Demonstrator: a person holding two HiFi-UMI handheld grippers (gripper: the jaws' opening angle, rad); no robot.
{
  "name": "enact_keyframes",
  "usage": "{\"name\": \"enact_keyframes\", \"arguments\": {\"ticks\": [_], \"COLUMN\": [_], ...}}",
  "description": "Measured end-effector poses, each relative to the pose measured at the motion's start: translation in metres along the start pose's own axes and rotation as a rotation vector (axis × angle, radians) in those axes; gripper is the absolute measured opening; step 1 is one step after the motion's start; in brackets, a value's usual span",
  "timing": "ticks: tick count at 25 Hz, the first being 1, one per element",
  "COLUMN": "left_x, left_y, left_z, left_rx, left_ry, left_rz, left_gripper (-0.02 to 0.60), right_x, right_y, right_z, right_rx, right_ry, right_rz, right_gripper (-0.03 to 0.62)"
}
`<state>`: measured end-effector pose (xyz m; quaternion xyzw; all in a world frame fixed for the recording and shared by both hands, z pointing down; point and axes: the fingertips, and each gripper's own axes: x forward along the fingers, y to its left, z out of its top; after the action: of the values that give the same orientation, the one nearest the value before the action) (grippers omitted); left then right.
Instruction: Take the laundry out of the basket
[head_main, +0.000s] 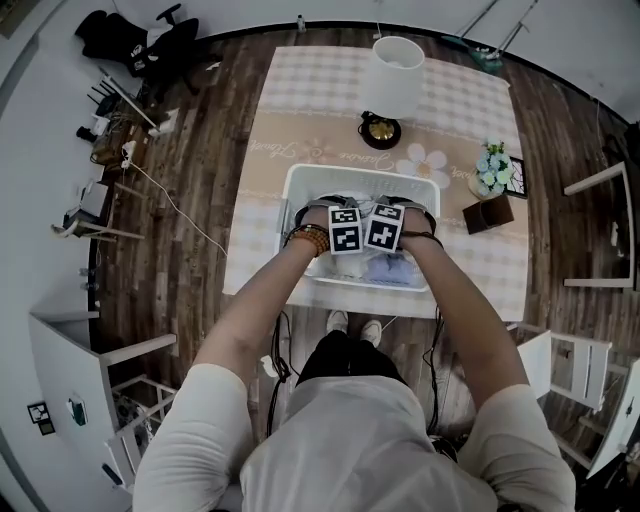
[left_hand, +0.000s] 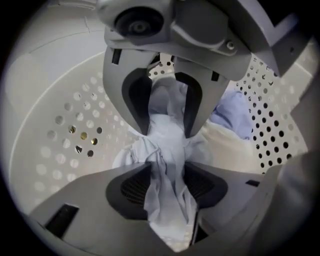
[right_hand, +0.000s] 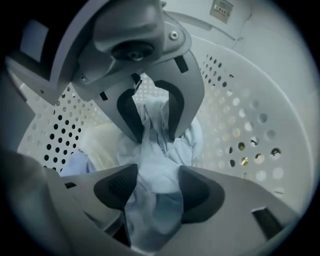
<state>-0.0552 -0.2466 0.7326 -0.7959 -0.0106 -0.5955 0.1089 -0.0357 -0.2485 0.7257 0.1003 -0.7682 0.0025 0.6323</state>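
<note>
Table (head_main: 300, 90) bore basket (head_main: 292, 190) | laundry (head_main: 395, 270) lay inside | left tongs (left_hand: 167, 185) aimed steeply down, jaws wide, pale cloth (left_hand: 165, 135) between them, unpinched | right tongs (right_hand: 155, 192) likewise | judged: spread to bite and lift cloth.

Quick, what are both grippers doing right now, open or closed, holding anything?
Left gripper: open, pale cloth between its jaws, not clamped.
Right gripper: open, pale cloth between its jaws too, not clamped.
</note>
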Motion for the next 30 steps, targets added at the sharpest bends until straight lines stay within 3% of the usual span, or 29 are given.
{"name": "enact_keyframes", "arguments": {"ticks": [5,9,14,16,22,30], "left_x": [0.025,0.036,0.032,0.027,-0.006,-0.065], "left_y": [-0.006,-0.008,-0.009,-0.008,-0.003,0.009], "left_z": [-0.014,-0.018,-0.017,-0.014,-0.014,0.002], "left_rx": [0.035,0.067,-0.009,-0.050,-0.122,-0.147], "left_ry": [0.033,0.056,0.021,0.001,-0.027,-0.067], "left_rz": [0.022,0.027,0.009,-0.004,-0.025,-0.006], "left_gripper": [0.255,0.237,0.123,0.104,0.082,0.081], "right_x": [0.029,0.036,0.034,0.027,-0.002,-0.063], "right_y": [0.007,0.009,0.014,0.014,0.007,-0.006], "right_z": [-0.005,-0.002,0.000,0.001,0.018,0.030], "right_rx": [0.041,0.069,0.017,0.008,0.036,0.035], "right_ry": [-0.007,-0.027,-0.023,-0.035,-0.110,-0.166], "right_rz": [0.025,0.051,0.033,0.029,-0.009,-0.036], "right_gripper": [0.290,0.236,0.146,0.114,0.100,0.100]}}
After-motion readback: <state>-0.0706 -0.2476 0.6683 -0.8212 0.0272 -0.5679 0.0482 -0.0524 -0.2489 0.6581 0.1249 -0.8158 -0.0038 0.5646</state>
